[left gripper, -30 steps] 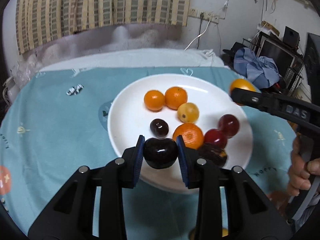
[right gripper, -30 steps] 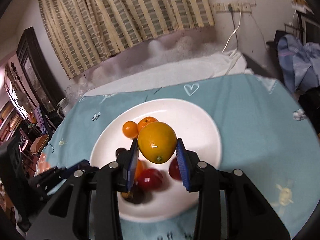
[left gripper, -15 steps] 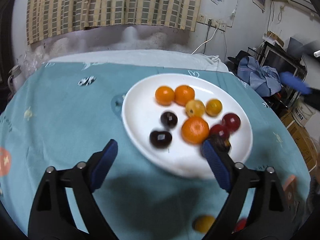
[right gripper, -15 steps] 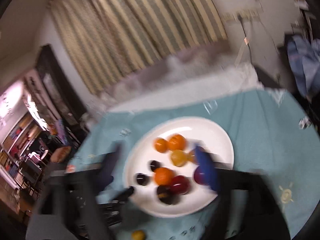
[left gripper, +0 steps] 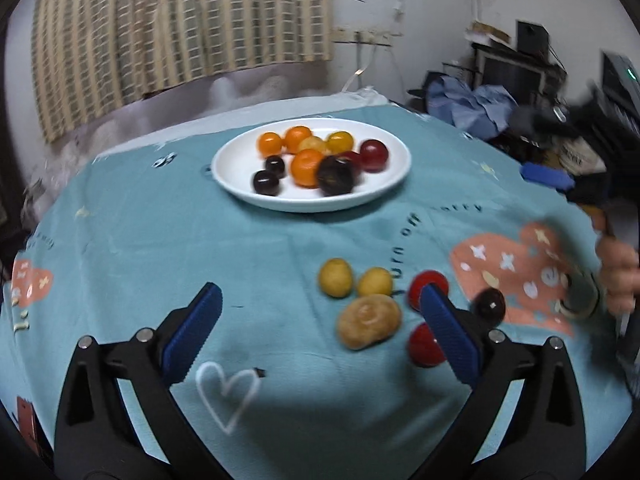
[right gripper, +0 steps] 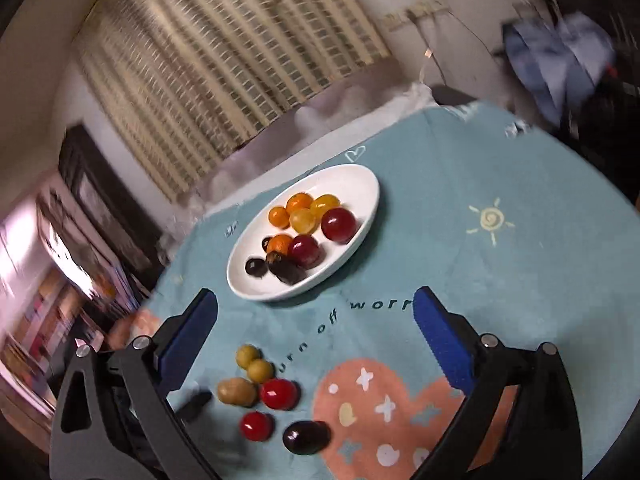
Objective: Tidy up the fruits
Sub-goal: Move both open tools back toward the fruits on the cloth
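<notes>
A white plate (left gripper: pixel 240 160) (right gripper: pixel 360 184) holds several orange, yellow, red and dark fruits. Loose fruits lie on the cloth nearer me: two yellow ones (left gripper: pixel 335 277) (right gripper: pixel 247 355), a tan one (left gripper: pixel 369 321) (right gripper: pixel 237 391), two red ones (left gripper: pixel 425 345) (right gripper: pixel 279 393) and a dark one (left gripper: pixel 489 306) (right gripper: pixel 306 437). My left gripper (left gripper: pixel 320 338) is open and empty, pulled back over the cloth with the loose fruits near its right finger. My right gripper (right gripper: pixel 316 344) is open and empty above the loose fruits.
A teal tablecloth (left gripper: pixel 140 240) with pink hearts and lettering covers the round table. Striped curtains hang behind. A chair with blue clothes (left gripper: pixel 476 108) and dark equipment stand at the right. A hand (left gripper: pixel 616 272) holds the other gripper at the right edge.
Both grippers let go of their fruits on the plate, opened wide and pulled back toward me. The loose fruits on the cloth have come into view.
</notes>
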Tool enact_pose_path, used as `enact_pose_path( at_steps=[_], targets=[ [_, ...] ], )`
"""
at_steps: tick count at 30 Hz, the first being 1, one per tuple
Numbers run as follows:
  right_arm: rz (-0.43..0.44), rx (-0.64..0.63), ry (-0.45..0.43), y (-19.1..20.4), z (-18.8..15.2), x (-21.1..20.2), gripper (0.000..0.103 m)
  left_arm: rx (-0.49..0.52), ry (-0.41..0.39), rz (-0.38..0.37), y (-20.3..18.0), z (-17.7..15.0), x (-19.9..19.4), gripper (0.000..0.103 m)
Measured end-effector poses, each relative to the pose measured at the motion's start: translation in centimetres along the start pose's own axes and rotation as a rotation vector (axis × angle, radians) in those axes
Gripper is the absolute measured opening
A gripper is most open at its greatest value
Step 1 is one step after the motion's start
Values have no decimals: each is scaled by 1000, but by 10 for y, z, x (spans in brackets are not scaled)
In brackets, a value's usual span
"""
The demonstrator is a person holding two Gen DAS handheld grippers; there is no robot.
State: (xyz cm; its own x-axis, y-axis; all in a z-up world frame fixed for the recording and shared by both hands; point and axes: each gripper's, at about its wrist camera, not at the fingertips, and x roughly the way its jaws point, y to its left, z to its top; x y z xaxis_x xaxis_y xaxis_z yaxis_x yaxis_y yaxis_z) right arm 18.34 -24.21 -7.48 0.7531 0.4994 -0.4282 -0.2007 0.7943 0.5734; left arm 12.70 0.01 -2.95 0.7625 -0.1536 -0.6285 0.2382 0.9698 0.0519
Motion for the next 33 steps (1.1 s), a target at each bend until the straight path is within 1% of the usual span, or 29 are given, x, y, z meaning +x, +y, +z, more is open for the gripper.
enact_pose_path(
  at_steps=[3,4,6,7,8,9,10,12,13,15,16,17,19,20,25,29,33],
  targets=[
    [-14,-2,26,-1,-1,5,99,31,60,6,-6,-3,15,101],
    [-15,-10,30,0,-3,4,99,31,102,12,-6,-4,24,101],
    [-21,-34,32,4,-5,2,99,4,131,6,0,-4,29,101],
    [-27,-51,31,6,-6,2,99,-26,134,-5,7,-4,29,101],
    [-33,-61,30,8,-6,1,99,-47,130,2,14,-4,28,101],
    [-39,-69,30,9,-6,3,99,-53,124,27,20,-4,27,101],
    [-40,-71,29,9,-6,3,99,-65,105,122,31,-4,23,101],
    [-38,-65,31,8,-5,4,99,-119,81,200,51,-5,17,101],
    [-34,-59,32,7,-5,4,99,-183,70,180,66,-6,13,101],
    [-34,-52,32,6,-5,4,99,-278,51,111,87,-8,6,101],
    [-35,-51,32,6,-5,5,99,-315,41,108,96,-9,3,101],
    [-34,-52,32,5,-5,5,99,-329,39,117,99,-10,2,101],
    [-37,-54,37,5,-5,5,99,-330,54,119,100,-12,5,101],
    [-38,-56,39,5,-5,6,99,-313,66,121,96,-12,8,101],
    [-46,-70,51,7,-7,8,99,-199,93,209,79,-6,20,101],
    [-51,-82,54,9,-8,9,99,-205,106,199,82,-5,25,101],
    [-58,-106,60,12,-11,12,98,-218,109,188,87,3,35,101]
  ],
)
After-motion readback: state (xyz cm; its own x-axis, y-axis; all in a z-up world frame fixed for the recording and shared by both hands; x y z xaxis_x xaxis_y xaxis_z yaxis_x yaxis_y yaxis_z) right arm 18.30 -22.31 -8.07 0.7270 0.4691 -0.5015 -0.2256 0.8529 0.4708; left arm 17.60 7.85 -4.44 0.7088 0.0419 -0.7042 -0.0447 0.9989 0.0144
